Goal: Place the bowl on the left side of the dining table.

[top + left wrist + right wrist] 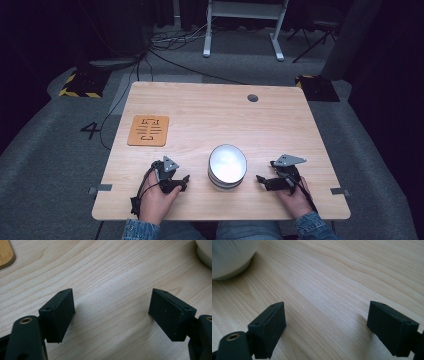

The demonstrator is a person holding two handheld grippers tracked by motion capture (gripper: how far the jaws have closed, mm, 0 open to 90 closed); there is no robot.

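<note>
White bowl stack [227, 166] sits on the surface [215, 120] near its 6 o'clock edge, directly between the two tools. From the left tool [175, 184] it lies at 3 o'clock and slightly forward; from the right tool [267, 181] at 9 o'clock. Both stand about equally near, neither touching it. Both tools are spread wide and hold nothing: bare wood shows between the jaws in the left gripper view and the right gripper view. The stack is round, so no long axis; approach from either flank looks equal. It reads as two or three shallow white bowls nested, glossy interior facing up, rim level; exact count hard to tell. An orange wooden board [148, 130] with cut slots lies apart at 10 o'clock.
</note>
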